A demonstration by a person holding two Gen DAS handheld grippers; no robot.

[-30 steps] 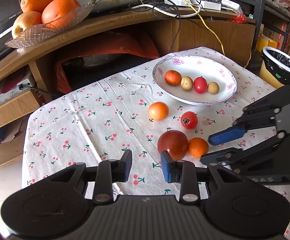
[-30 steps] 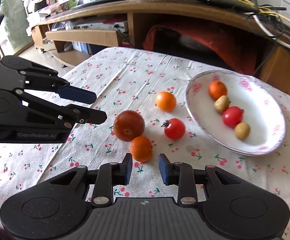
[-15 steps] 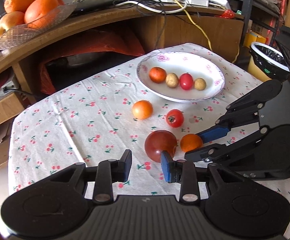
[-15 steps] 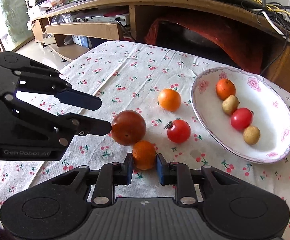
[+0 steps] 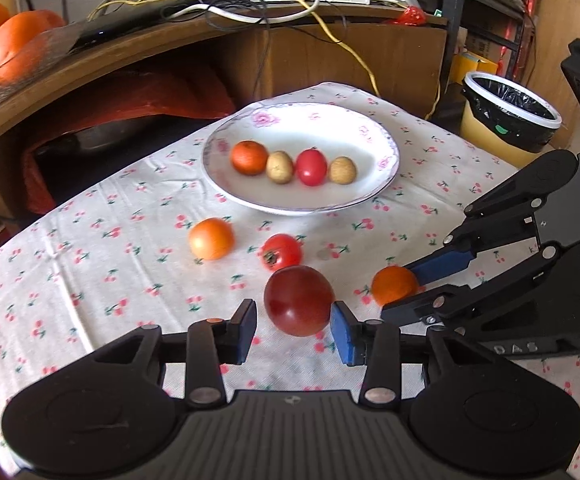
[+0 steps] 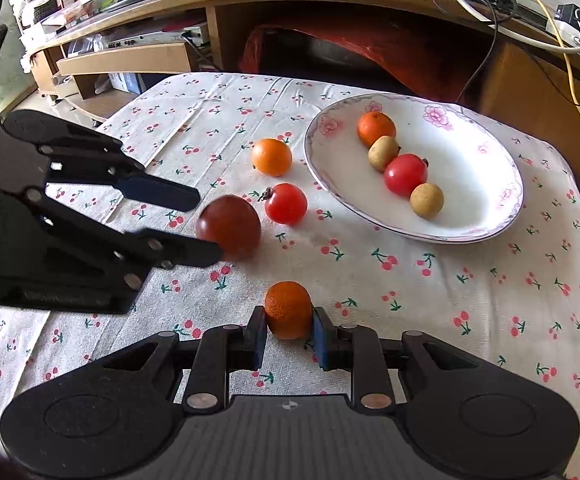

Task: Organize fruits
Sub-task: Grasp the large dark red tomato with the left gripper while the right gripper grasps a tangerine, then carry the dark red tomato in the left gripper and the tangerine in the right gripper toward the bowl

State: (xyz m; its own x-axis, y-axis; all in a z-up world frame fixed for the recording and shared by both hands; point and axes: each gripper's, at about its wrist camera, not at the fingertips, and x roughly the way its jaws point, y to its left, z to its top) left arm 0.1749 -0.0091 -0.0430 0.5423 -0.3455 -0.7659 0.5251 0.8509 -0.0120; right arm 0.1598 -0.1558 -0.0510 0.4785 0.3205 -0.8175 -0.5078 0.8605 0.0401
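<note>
White oval ceramic plate with pink flower rim (image 5: 386, 160) ahead of both tongs, well beyond the fingertips; inside, a row of four: small orange mandarin (image 5: 249, 157), tan round longan-like fruit (image 5: 279, 167), red cherry tomato (image 5: 311, 167), second tan round fruit (image 5: 342, 170). Same row in right wrist view, mandarin farthest (image 6: 375, 128).

Right gripper (image 6: 289, 330) pinching small dimpled orange tangerine (image 6: 289, 309) between blue pads, both pads touching its sides. Left gripper (image 5: 293, 326) spread wide, large glossy dark-red tomato (image 5: 299, 300) between the fingertips; right blue pad (image 5: 342, 338) touching or just beside its skin, left pad apart from it.

Loose on white cherry-print cloth (image 5: 90, 264) ahead of left gripper: smooth round orange-yellow fruit (image 5: 211, 239) to the front-left, red tomato with green calyx (image 5: 281, 252) just beyond the dark tomato, near or touching, cannot tell.

Left wrist view only: yellow bin with black liner (image 5: 508, 120) far right, glass bowl of big oranges (image 5: 14, 40) on wooden shelf far left, white boxes and tangled cables on top. Right wrist view only: low wooden TV stand (image 6: 122, 60) far left, red plastic bag (image 6: 330, 52) under shelf.
</note>
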